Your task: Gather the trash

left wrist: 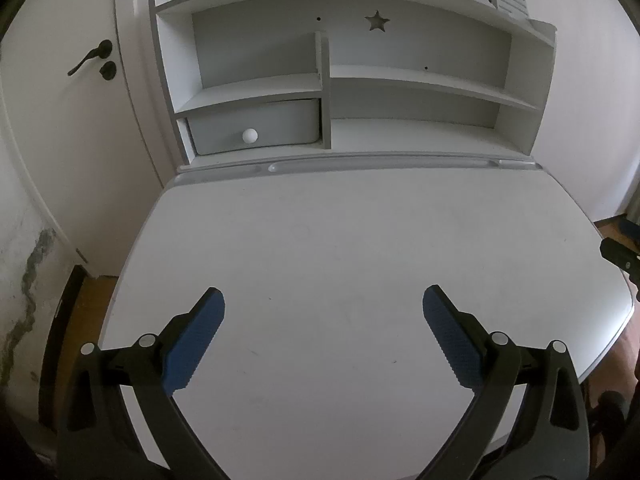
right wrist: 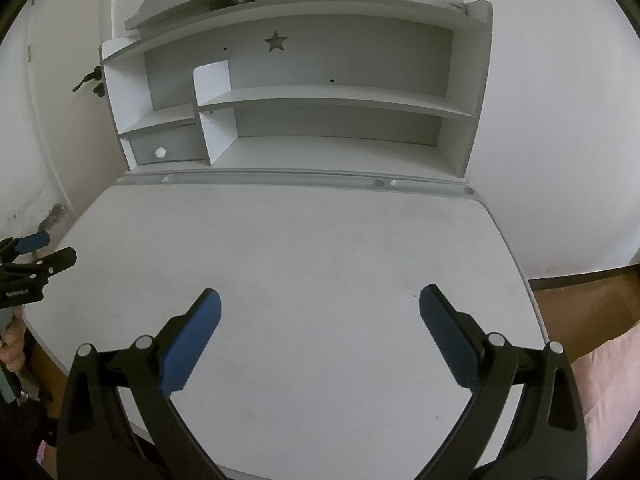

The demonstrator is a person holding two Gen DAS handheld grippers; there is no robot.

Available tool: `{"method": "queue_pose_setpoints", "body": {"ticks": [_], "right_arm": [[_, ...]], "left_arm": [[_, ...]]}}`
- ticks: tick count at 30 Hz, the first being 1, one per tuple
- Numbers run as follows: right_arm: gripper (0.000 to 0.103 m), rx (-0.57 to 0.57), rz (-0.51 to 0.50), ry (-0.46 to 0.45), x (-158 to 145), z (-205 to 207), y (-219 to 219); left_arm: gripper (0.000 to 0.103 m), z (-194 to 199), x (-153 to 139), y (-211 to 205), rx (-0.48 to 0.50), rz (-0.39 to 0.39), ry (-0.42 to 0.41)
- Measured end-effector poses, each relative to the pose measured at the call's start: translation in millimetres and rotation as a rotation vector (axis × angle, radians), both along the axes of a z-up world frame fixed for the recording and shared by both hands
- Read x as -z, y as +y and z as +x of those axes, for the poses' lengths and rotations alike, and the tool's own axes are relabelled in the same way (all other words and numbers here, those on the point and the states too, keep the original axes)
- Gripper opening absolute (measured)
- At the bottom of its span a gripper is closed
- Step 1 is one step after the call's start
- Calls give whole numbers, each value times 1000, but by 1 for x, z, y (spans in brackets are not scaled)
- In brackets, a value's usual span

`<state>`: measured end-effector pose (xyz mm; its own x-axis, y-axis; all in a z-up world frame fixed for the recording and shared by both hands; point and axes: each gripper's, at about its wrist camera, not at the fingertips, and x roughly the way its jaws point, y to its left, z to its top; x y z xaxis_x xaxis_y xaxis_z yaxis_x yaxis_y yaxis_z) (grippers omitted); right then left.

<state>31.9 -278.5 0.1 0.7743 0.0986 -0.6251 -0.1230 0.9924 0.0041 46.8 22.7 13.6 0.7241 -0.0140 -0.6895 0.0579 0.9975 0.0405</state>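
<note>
Trash is what we are after, yet we see none in either wrist view. Our left gripper (left wrist: 323, 300) hangs with its jaws spread wide and nothing between them over the near part of the white desk (left wrist: 360, 232); our right gripper (right wrist: 320, 300) is just as wide apart and unloaded, beside it on the right. Beyond them the desktop lies bare up to the far shelf unit (right wrist: 320, 98) with its closed drawer (left wrist: 256, 128). With no target visible, we cannot judge direction, axis or which hand is nearer.
</note>
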Motion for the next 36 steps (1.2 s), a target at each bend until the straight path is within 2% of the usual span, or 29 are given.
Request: {"method": "queue_pose_setpoints", "body": {"ticks": [36], "right_arm": [[96,1,-1,-9,-2,-4,-4]], "left_arm": [[96,-1,3,-1,9,0,10]]}}
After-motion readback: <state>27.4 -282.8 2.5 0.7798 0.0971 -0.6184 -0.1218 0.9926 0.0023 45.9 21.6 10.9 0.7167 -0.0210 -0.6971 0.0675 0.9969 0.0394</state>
